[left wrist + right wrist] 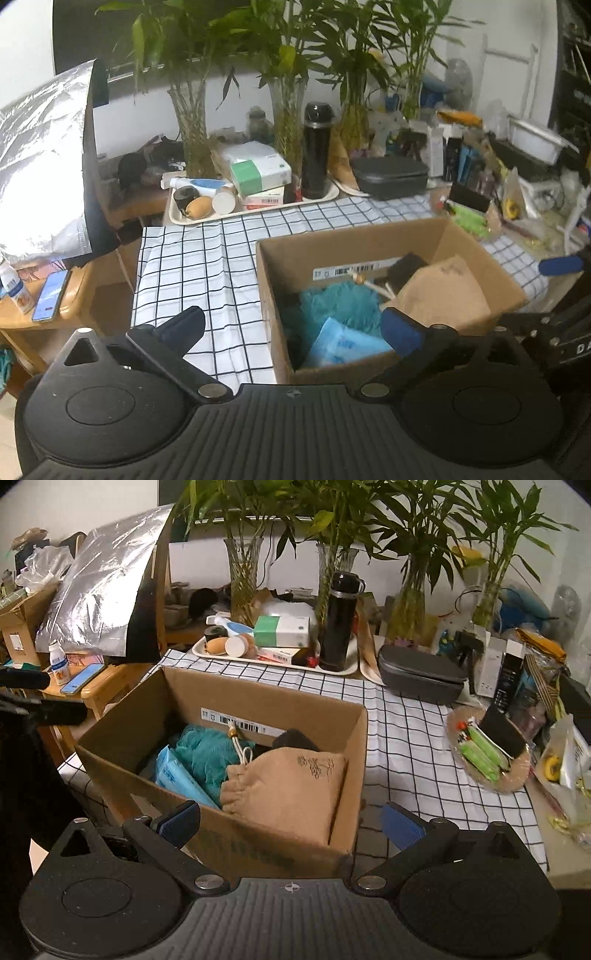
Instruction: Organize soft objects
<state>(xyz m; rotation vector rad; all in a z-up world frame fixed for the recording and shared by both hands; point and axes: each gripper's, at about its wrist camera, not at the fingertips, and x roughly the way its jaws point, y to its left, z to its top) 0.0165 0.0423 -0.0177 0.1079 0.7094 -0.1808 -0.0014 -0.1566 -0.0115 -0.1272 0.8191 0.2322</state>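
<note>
Ahead of the right tongs [291,825] an open brown cardboard box [325,716] sits on the checked-cloth tabletop [406,738]. In it, a beige drawstring fabric pouch [291,790] lies right of a teal knitted bundle [207,753], with a light-blue plastic packet [177,775] further left. Beyond the box a white tray [207,650] carries a tall black flask [338,624]. The left tongs [293,328] hover at the box's near left corner.

Dim indoor light; glare on foil sheet [107,587]; fisheye-bent, dark edges.
</note>
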